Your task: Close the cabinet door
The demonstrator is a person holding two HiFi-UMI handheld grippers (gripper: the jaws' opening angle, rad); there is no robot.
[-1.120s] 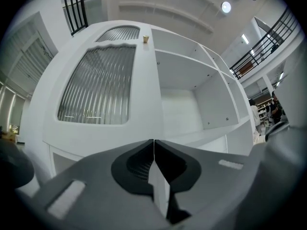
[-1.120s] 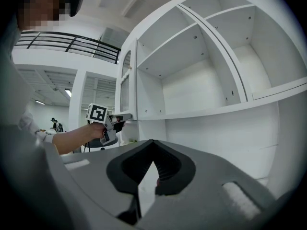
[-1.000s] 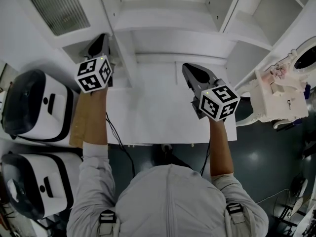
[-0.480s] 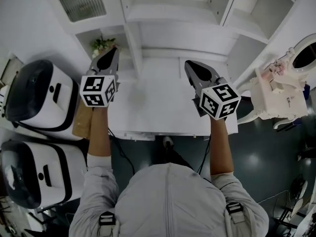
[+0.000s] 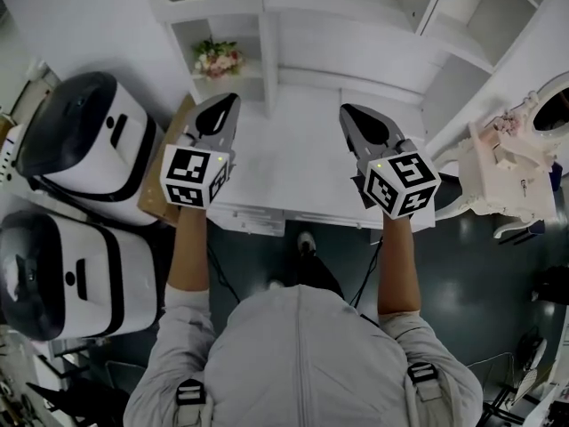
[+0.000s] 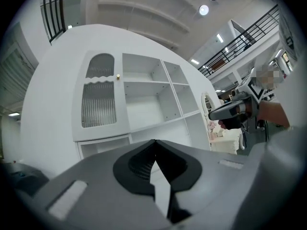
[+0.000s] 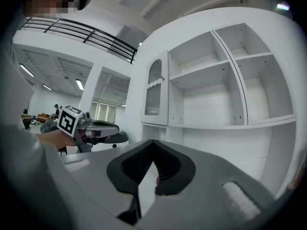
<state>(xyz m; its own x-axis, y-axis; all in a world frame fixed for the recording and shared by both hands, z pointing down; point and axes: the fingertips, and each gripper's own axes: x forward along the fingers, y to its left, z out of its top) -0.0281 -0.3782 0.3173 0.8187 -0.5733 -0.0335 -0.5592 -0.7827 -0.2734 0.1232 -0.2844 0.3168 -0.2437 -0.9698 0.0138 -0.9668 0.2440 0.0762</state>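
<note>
Tools closed and empty, left tool (image 5: 229, 103), right tool (image 5: 348, 112), square-coded cube (image 5: 194, 176) on each, ribbed-glass cabinet door (image 6: 99, 99) shut.

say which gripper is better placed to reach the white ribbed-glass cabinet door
Left, probably: the left gripper is nearer the white ribbed-glass cabinet door; the right gripper faces open shelves.

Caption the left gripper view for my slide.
Shut, empty left claw faces a white cabinet whose ribbed-glass door looks closed; right claw alongside.
</note>
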